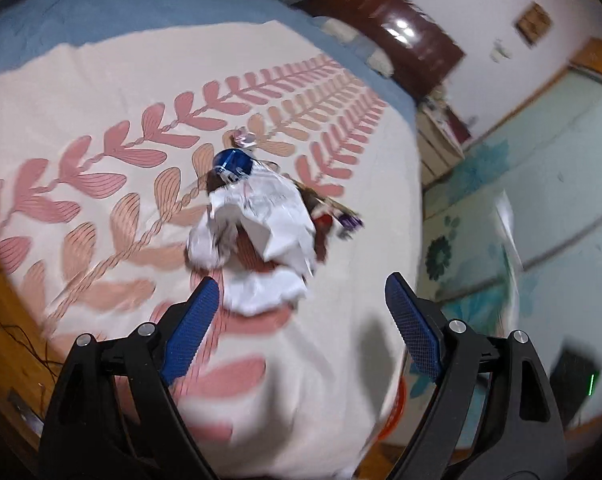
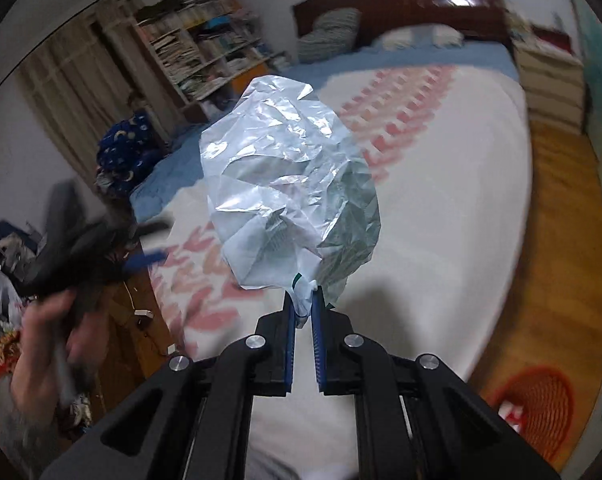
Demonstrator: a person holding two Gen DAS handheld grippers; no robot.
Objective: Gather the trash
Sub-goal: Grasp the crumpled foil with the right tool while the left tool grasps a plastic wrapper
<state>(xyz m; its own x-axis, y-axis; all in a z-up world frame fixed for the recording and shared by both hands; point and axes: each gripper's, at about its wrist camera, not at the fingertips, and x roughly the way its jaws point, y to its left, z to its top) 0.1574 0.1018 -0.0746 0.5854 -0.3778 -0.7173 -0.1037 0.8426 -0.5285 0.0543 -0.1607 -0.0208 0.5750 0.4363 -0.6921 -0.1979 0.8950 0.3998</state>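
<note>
— How much room do you have along the bed's edges?

— My left gripper (image 1: 299, 300) hangs over the near edge of the bed (image 1: 333, 380) with its fingers spread wide and nothing between them. To its right the cream bedspread (image 1: 81, 92) drops off at the right edge, and beyond that lies a strip of pale floor matting (image 1: 541, 208) with teal flowers. An orange basket (image 2: 537, 404) stands on the floor beside the bed's near right corner.

— And the trash?

— A heap of crumpled white paper (image 1: 273, 240) lies on the bedspread just ahead of my left gripper's fingertips, not touching them. A blue cap-like piece (image 1: 233, 162) sits at its far end, and darker wrappers (image 1: 333, 212) stick out on its right side, toward the right edge. The view is blurred, so I cannot name them closer.

— What is your right gripper doing?

— My right gripper (image 2: 303, 300) is clamped on the lower tip of a crinkled translucent plastic bag (image 2: 289, 176), which stands up from the fingers over the bed.

— The room around you?

— A dark glossy headboard (image 2: 413, 0) and a striped pillow (image 2: 329, 34) at the bed's far end, a blue sheet (image 2: 173, 160) past the bedspread, a packed bookshelf (image 2: 205, 36) against the far wall, wooden floor (image 2: 561, 208) along the bed's right side. My left hand (image 2: 49, 340) shows, blurred, at the left.
</note>
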